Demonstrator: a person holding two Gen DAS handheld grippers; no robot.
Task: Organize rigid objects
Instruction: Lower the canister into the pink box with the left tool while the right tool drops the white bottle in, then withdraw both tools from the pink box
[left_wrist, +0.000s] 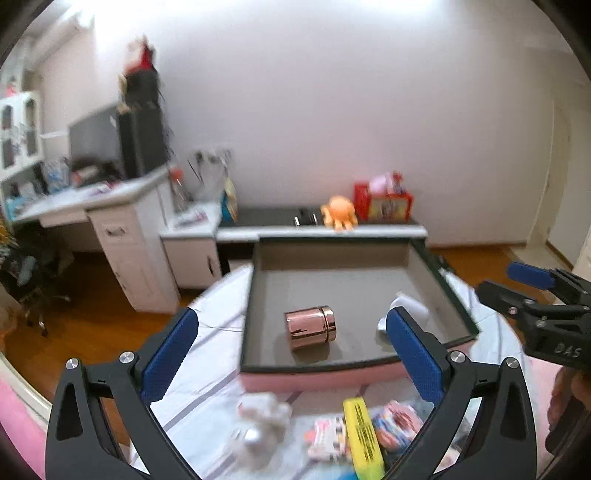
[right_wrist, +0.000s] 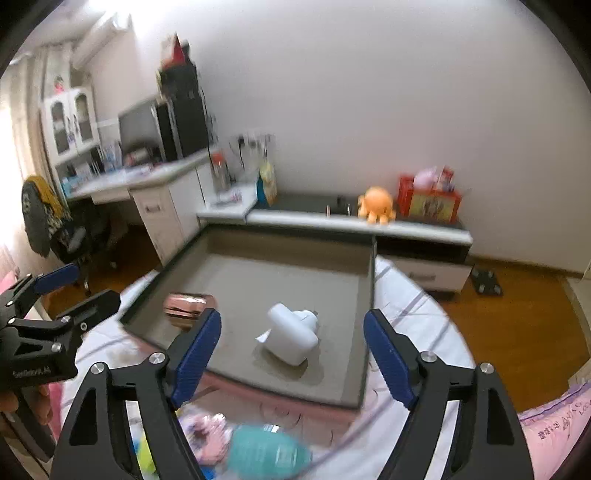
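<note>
I see my left gripper (left_wrist: 291, 354) with its blue pads spread wide and nothing between them; in the left wrist view it fills the lower half of the frame, hanging above the near rim of the grey tray (left_wrist: 317, 365); the rose-gold canister (left_wrist: 311, 328) lies on its side on the tray floor at centre frame, and the white bottle (left_wrist: 410, 308) lies right of it, partly hidden behind my right-hand pad. My right gripper (right_wrist: 291, 354) is also parted and empty; in the right wrist view the white bottle sits tipped over at centre frame inside the tray, with the canister at its left, touching neither pad. Along the bottom edge of the left view I make out a blurred yellow highlighter (left_wrist: 364, 435) and small pink packets (left_wrist: 328, 437) lying on the cloth in front of the tray; a teal object (right_wrist: 266, 452) shows blurred at the bottom of the right view.
</note>
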